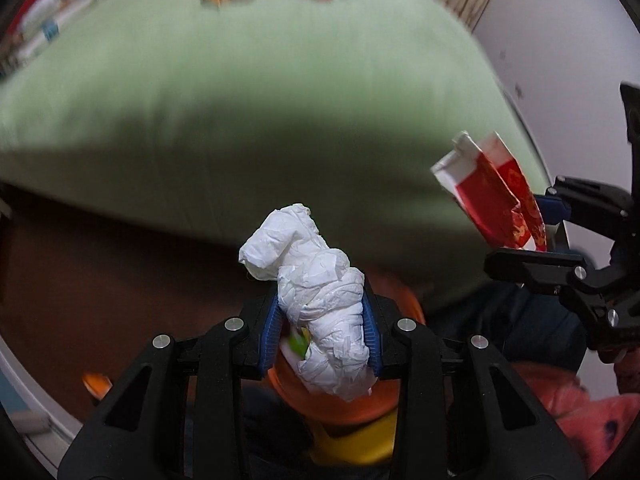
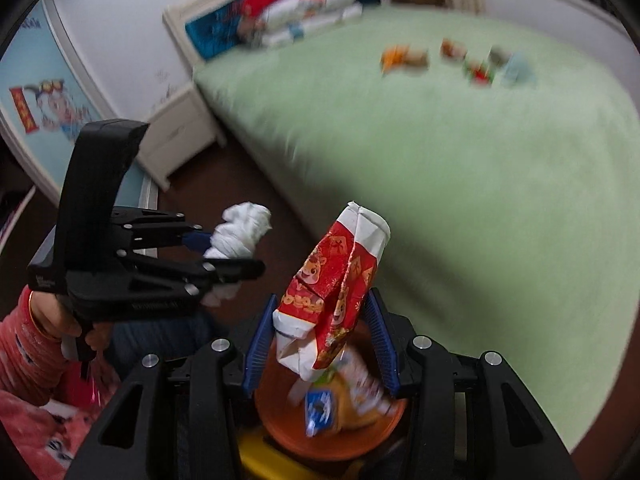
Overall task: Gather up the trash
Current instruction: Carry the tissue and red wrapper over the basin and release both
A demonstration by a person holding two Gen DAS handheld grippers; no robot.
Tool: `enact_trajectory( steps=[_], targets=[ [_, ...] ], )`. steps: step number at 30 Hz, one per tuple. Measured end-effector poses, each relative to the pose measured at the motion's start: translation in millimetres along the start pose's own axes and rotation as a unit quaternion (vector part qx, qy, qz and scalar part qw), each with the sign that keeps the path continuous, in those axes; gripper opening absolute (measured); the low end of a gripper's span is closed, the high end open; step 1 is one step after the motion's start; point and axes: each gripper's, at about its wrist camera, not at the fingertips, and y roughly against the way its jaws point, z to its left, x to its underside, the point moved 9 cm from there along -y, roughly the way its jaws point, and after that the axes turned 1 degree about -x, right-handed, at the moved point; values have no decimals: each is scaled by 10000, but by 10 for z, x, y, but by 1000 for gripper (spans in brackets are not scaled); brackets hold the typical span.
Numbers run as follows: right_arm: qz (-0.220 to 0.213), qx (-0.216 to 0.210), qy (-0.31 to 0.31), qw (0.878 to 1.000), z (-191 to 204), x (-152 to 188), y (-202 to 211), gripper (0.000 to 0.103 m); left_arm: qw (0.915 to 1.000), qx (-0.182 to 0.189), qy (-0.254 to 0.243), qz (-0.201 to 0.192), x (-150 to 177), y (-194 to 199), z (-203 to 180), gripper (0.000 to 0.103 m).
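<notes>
My left gripper point(image 1: 322, 322) is shut on a crumpled white tissue wad point(image 1: 316, 312), held above an orange bin point(image 1: 408, 308). It also shows in the right wrist view point(image 2: 224, 246) with the tissue point(image 2: 244, 226). My right gripper point(image 2: 320, 336) is shut on a crushed red and white carton point(image 2: 332, 296), held over the orange bin point(image 2: 280, 436), which holds several wrappers. The carton point(image 1: 492, 196) and right gripper point(image 1: 548, 224) also show at the right of the left wrist view.
A bed with a light green sheet point(image 2: 460, 152) fills the background, with several small toys or scraps point(image 2: 452, 60) lying far back on it. A white nightstand point(image 2: 176, 136) stands by the headboard. The floor is dark brown wood point(image 1: 100, 280).
</notes>
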Motion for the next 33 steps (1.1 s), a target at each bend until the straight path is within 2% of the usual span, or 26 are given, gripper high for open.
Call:
enact_trajectory(
  steps=[4,9,12,13,14,20,33],
  targets=[
    [830,20,-195,9964,-80,460,-529,45,9966,210,293,747,470,-548,-4,34],
    [1537,136,-415,9872,-234,908,-971,46,9863,108,494,1569,882,-1125,85,34],
    [1756,95,-650,9823,-318,1033,-1081,58,9816,-57,434,1857,1004,-1316,102,43],
    [1753,184,-679,9820,-352,1045,-1087,68,9806,-134,413,1911,1018,-1357,111,54],
    [1729,233,-681,9823,-387,1040,-1084,68,9798,-186,410,1950,1025,-1381,117,66],
    [1658,372,-813,9821,-464,1078,-1039,68,9819,-178,456,1830,967,-1312,115,72],
    [1580,429,-916,9822,-470,1058,-1006,70,9823,-234,491,1794,1017,-1322,149,73]
  ],
)
